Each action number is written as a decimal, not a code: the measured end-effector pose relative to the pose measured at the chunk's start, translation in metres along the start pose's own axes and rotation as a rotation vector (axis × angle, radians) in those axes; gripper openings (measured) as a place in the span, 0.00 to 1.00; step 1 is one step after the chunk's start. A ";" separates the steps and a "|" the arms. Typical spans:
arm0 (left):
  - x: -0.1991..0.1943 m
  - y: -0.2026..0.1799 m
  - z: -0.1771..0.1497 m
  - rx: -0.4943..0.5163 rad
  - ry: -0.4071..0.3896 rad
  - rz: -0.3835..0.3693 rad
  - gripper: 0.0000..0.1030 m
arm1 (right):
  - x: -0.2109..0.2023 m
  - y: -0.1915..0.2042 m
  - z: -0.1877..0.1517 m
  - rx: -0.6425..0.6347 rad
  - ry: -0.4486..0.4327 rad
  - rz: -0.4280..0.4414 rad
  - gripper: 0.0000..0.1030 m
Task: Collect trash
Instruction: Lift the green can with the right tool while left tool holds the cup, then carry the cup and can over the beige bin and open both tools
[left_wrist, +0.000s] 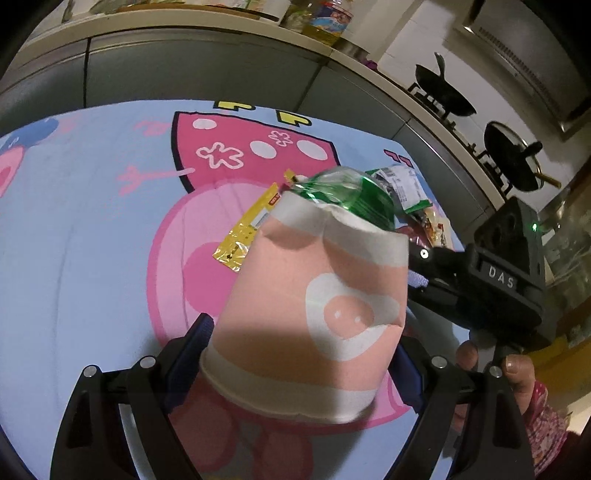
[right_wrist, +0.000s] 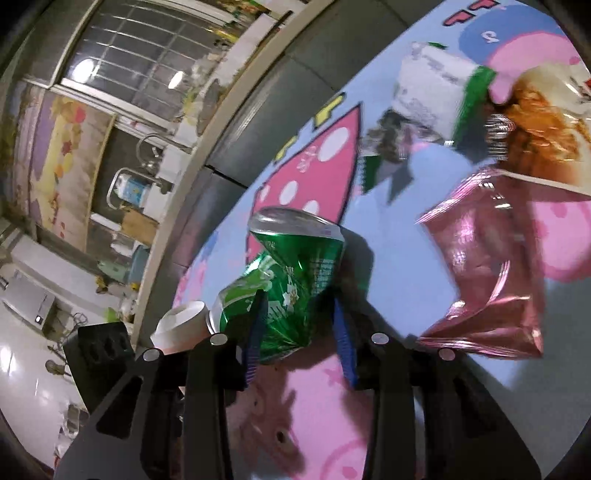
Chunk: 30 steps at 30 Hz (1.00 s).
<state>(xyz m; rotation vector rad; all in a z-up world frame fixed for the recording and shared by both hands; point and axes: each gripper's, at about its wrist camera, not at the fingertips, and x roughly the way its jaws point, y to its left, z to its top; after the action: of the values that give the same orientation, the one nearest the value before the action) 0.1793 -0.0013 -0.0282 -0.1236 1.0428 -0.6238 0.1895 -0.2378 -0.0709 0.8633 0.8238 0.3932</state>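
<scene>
Item: trash collection, part done by my judgement. My left claw (left_wrist: 301, 354) holds a pink paper cup (left_wrist: 314, 306) by its base end, jaws wide around it, mouth tipped away from me over the middle of the cartoon-print tabletop (left_wrist: 74, 240). A crushed green can (left_wrist: 347, 195) sits at the cup's mouth, apparently going in.

Left on the tabletop, left to right: a yellow wrapper (left_wrist: 251, 229) just beyond the cup, then a heap of packets (left_wrist: 406, 192) near the far right edge. In my right view the heap shows as a white-and-green packet (right_wrist: 432, 88), a food-print packet (right_wrist: 546, 122) and a pink foil bag (right_wrist: 487, 277).

Pose: left claw angled steeply down. My right claw (right_wrist: 299, 332) tilts more shallowly, jaws part-way apart with the can between them; its right pad (right_wrist: 343, 339) stands clear of the can, so I judge it released, though I cannot see whether the left pad touches. My right hand (left_wrist: 513, 373) grips the handle at the cup's right.
</scene>
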 end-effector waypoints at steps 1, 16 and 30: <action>0.001 -0.001 0.000 0.011 0.000 0.004 0.85 | 0.003 0.002 -0.001 -0.004 0.005 0.007 0.30; -0.020 -0.020 -0.003 0.030 -0.038 -0.022 0.84 | -0.060 0.016 0.000 -0.062 -0.129 0.036 0.11; 0.069 -0.227 0.031 0.357 0.105 -0.166 0.84 | -0.279 -0.114 0.007 0.125 -0.501 -0.061 0.11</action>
<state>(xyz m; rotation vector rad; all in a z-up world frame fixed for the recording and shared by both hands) 0.1333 -0.2305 0.0218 0.1376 1.0126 -0.9659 0.0160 -0.4799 -0.0262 0.9963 0.4109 0.0618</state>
